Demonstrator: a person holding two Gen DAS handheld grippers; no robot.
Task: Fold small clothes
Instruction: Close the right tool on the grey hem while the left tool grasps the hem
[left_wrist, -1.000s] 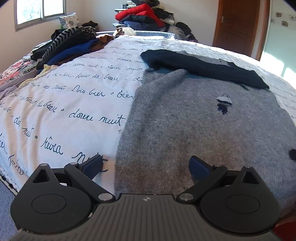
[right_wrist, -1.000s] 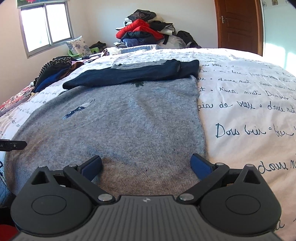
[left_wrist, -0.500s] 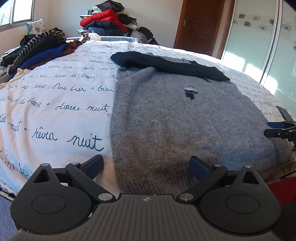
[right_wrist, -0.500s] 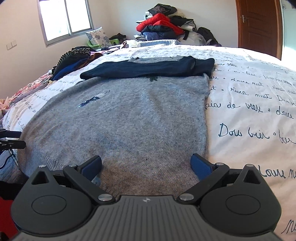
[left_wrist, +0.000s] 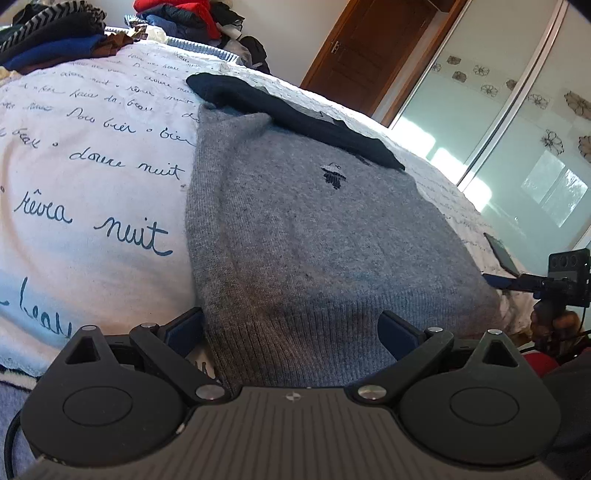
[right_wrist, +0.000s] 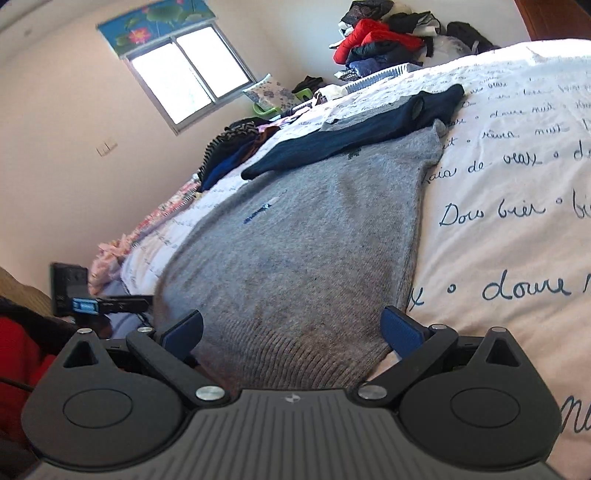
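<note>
A grey knit sweater (left_wrist: 314, 229) lies flat on the bed, its dark navy sleeves (left_wrist: 295, 114) folded across the far end. It also shows in the right wrist view (right_wrist: 317, 236). My left gripper (left_wrist: 291, 328) is open, its jaws either side of the ribbed hem at the sweater's near left corner. My right gripper (right_wrist: 291, 328) is open, its jaws either side of the hem at the near right corner. The right gripper also shows at the right edge of the left wrist view (left_wrist: 532, 280). The left gripper also shows at the left of the right wrist view (right_wrist: 107, 302).
The bed has a white cover (left_wrist: 92, 177) printed with blue script. Piles of clothes lie at its far side (right_wrist: 384, 37) and along its left edge (right_wrist: 236, 147). A wooden door (left_wrist: 373, 48) and mirrored wardrobe (left_wrist: 517, 140) stand beyond the bed.
Both grippers have dropped lower and moved in to the sweater's near hem, each tilting. The hem now lies between the open jaws of both.
</note>
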